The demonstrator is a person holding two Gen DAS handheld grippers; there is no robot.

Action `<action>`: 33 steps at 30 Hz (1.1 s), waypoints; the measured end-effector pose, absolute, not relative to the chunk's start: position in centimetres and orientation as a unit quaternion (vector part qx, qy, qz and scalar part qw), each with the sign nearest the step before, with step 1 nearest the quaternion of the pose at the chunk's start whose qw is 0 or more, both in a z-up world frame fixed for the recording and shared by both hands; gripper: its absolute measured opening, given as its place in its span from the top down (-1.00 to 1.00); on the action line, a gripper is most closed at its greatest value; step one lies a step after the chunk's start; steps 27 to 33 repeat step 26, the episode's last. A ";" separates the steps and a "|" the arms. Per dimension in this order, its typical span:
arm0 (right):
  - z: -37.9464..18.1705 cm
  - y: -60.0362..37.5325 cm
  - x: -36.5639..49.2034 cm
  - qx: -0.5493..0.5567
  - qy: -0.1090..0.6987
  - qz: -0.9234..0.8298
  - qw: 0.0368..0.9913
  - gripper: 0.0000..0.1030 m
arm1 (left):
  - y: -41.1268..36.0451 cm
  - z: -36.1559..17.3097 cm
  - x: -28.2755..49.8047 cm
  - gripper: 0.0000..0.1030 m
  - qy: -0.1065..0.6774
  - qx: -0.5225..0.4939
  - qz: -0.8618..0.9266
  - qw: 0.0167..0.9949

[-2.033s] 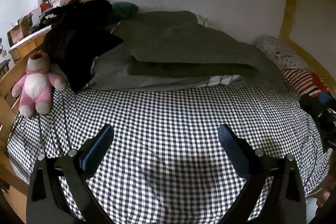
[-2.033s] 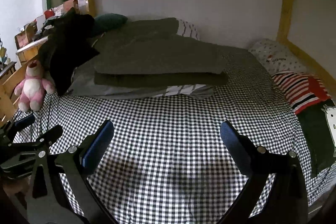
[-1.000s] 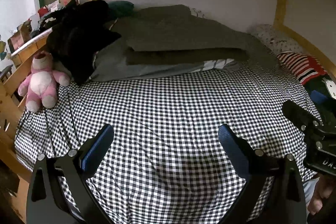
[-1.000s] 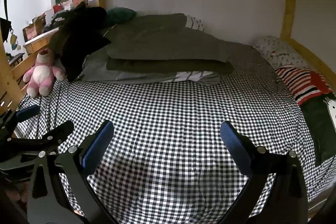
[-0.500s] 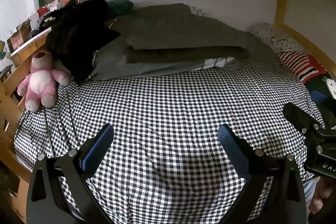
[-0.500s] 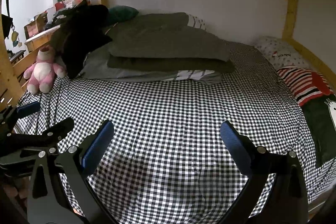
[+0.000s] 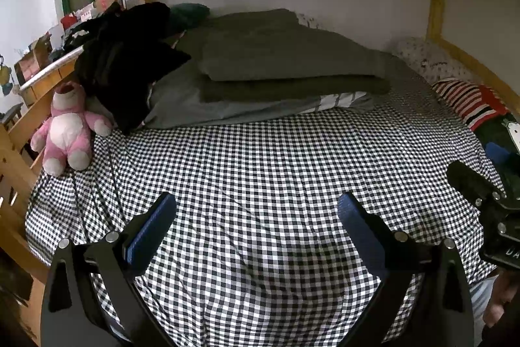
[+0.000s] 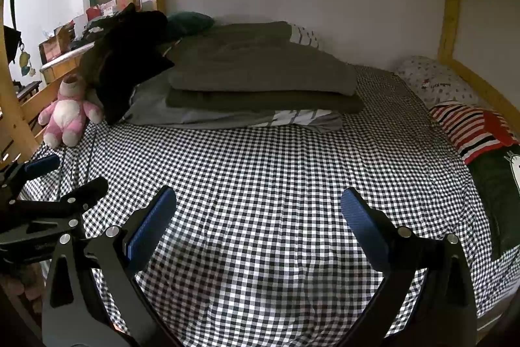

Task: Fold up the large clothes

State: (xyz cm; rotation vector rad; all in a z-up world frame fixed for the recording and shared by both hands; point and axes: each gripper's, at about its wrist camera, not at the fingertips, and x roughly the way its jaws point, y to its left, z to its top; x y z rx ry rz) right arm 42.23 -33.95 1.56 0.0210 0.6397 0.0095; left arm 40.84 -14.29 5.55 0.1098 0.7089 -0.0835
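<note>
Checked bedsheet (image 7: pixel 260 158) — wooden bunk frame (image 8: pixel 450 8)

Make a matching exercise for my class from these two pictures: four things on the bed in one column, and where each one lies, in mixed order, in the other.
Things
1. pink plush bear
2. folded olive blanket
3. striped red cushion
4. left tool

Places
A. on top of the grey bedding, by the back wall
B. hovering open above the checked sheet, holding nothing
C. at the bed's left edge, by the wooden rail
D. at the bed's right edge

Pairs: 1-C, 2-A, 3-D, 4-B
</note>
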 end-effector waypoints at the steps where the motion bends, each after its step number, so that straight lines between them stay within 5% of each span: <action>1: 1.6 -34.0 42.2 0.010 0.314 0.005 0.949 -0.93 | -14.4 5.5 40.8 -0.91 0.346 0.058 -0.035 0.936; 33: 1.6 -34.2 42.0 0.007 0.309 0.007 0.951 -0.93 | -14.6 6.0 40.2 -0.91 0.342 0.065 -0.030 0.937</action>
